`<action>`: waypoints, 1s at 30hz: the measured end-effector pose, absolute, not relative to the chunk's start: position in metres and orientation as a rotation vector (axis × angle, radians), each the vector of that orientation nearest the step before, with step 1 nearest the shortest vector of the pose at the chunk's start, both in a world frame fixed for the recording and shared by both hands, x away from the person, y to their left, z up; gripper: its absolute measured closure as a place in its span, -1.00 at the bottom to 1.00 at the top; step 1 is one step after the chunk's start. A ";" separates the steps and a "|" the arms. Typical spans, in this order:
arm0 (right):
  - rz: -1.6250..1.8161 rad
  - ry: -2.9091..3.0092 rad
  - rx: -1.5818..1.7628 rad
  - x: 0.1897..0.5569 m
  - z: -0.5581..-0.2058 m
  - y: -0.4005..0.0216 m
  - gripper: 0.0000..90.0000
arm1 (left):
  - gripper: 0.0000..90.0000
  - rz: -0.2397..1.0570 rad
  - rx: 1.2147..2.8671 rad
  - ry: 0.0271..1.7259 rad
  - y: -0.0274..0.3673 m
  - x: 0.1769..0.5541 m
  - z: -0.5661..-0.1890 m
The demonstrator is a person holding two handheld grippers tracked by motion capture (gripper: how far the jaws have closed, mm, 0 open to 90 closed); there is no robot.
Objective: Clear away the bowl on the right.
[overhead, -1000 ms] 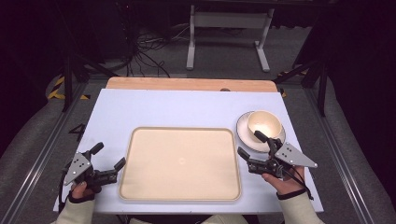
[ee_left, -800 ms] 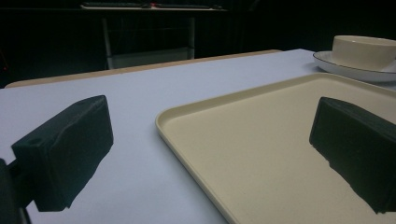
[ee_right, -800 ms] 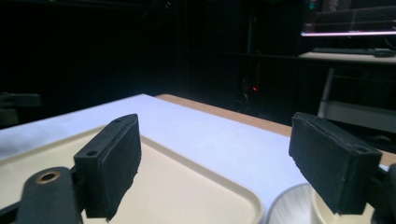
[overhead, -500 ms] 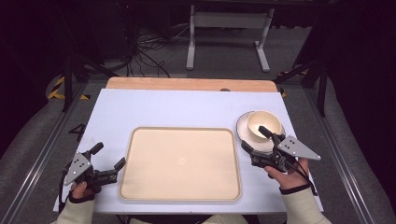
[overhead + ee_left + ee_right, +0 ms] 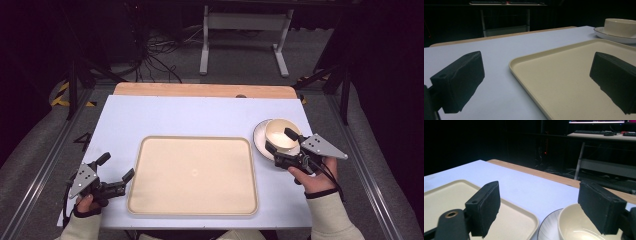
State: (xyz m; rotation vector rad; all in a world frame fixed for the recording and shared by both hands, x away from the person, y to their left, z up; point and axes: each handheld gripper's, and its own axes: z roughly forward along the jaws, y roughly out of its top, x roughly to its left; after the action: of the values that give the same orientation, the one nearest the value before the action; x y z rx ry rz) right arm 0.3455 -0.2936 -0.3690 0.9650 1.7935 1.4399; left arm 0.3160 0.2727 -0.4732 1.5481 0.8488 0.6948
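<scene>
Both grippers gape empty: left gripper point(image 5: 116, 169) at the table's point(image 5: 200, 117) near-left corner beside the tray point(image 5: 192, 205), right gripper point(image 5: 279, 140) over the bowl point(image 5: 278, 133) near its right edge.

A: Any legible text, labels, nos.?
B: None. Tray point(image 5: 194, 172), bowl point(image 5: 280, 134), plate point(image 5: 260, 141): all plain, no marks.
A: Lit screen point(image 5: 596, 121), upper right of right gripper view?
B: Too small/blurred to read. Yellow-black stripes on floor point(image 5: 64, 95), left of frame in high view: a pattern, no lettering.
</scene>
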 end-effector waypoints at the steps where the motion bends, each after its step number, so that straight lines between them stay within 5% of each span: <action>1: 1.432 1.795 0.980 0.349 -0.367 -0.296 -0.59 | -1.00 0.695 1.548 0.848 0.273 0.316 -0.473; 30: 1.250 1.774 1.158 0.379 -0.352 -0.329 -0.59 | -1.00 0.689 1.555 0.844 0.272 0.316 -0.473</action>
State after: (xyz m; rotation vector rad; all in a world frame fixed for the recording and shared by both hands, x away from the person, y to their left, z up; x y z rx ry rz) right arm 0.3793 -0.3295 -0.3523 1.1581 1.7736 1.2496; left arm 0.3163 0.2724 -0.4735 1.5548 0.8444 0.6891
